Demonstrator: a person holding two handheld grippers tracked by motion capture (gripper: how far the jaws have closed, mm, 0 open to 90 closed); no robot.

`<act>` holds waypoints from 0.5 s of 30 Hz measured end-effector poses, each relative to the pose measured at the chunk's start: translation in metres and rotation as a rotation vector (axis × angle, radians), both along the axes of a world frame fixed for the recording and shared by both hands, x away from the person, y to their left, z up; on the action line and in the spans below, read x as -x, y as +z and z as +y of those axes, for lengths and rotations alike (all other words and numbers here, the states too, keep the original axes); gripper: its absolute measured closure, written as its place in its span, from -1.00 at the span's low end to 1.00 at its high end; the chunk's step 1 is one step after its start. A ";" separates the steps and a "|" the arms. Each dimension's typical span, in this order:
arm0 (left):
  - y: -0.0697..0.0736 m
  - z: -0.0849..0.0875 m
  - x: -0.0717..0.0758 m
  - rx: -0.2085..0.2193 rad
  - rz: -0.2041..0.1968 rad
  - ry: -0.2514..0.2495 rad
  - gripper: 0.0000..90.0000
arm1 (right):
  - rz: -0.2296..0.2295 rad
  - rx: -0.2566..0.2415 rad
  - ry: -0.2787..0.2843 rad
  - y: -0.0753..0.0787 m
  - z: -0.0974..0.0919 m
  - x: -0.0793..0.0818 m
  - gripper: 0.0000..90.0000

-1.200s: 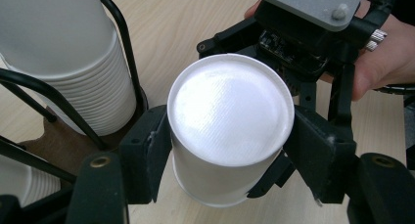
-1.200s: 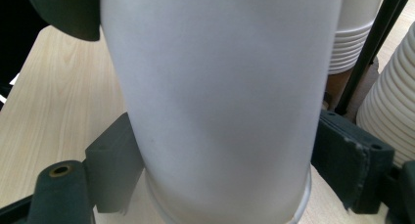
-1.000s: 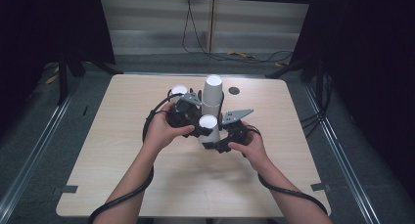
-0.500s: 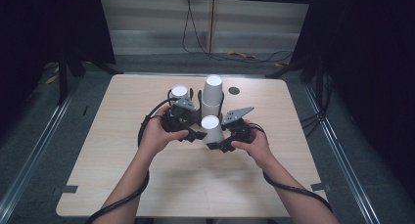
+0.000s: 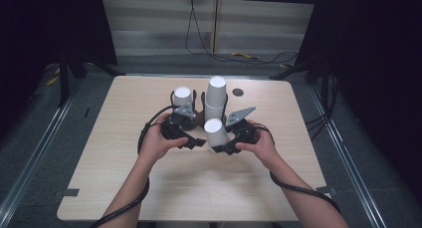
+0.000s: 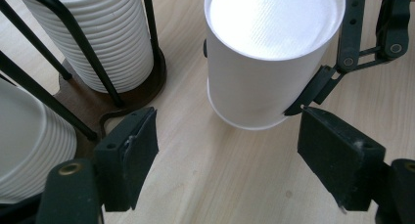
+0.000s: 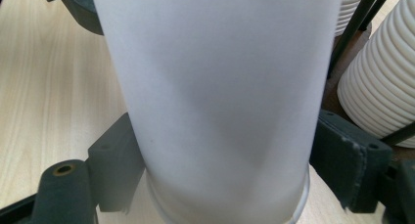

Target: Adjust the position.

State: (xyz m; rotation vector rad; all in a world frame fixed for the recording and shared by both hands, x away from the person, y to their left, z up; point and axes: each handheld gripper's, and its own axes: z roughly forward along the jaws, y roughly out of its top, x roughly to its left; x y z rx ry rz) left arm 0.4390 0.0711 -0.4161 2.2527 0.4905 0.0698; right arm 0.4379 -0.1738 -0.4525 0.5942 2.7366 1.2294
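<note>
Fingers of the right gripper point(image 5: 223, 147) are clamped on an upside-down white paper cup point(image 5: 214, 132), one pad on each side of its wall near the rim; in the right gripper view the cup point(image 7: 215, 101) stands between the two black pads. Just left of the cup, the left gripper point(image 5: 195, 142) has its fingers point(image 6: 129, 160) spread apart with nothing between them; they have just been opening, and in the left gripper view the cup point(image 6: 264, 62) stands clear beyond them, with bare wood under the gap.

Right behind the cup stands a dark wire cup holder point(image 5: 196, 108) on a brown base, with a tall stack of white cups point(image 5: 216, 96) directly behind the held cup and a shorter stack point(image 5: 182, 97) to that stack's left.

All this sits on a pale wooden counter point(image 5: 149, 188) with rounded corners, its grain running lengthwise. A small dark round disc point(image 5: 238, 92) lies on the counter to the right of the tall stack. Around the counter the floor point(image 5: 50, 138) is grey, metal rails point(image 5: 30, 158) run along both sides, and behind the holder cables point(image 5: 239, 54) trail across the floor in front of a light panelled wall point(image 5: 159, 19). Dark curtains close in on either side.
</note>
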 end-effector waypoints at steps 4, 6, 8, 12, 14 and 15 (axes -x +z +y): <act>-0.003 0.002 0.000 -0.007 -0.002 -0.009 -0.49 | 0.001 0.019 0.008 0.000 0.001 0.000 -0.57; -0.004 0.003 0.001 -0.009 -0.002 -0.007 -0.49 | 0.000 0.030 0.017 0.000 0.001 -0.001 -0.57; -0.005 0.004 0.002 -0.013 0.000 -0.003 -0.49 | 0.006 0.046 0.015 0.000 0.002 -0.001 -0.57; -0.009 0.005 0.005 -0.003 0.007 0.003 -0.49 | 0.002 0.079 0.027 0.002 0.002 -0.002 -0.57; -0.011 0.006 0.006 0.002 0.007 0.000 -0.49 | 0.002 0.090 0.038 0.002 0.003 -0.002 -0.57; -0.012 0.006 0.007 0.007 0.006 0.004 -0.49 | 0.002 0.097 0.040 0.003 0.003 -0.002 -0.57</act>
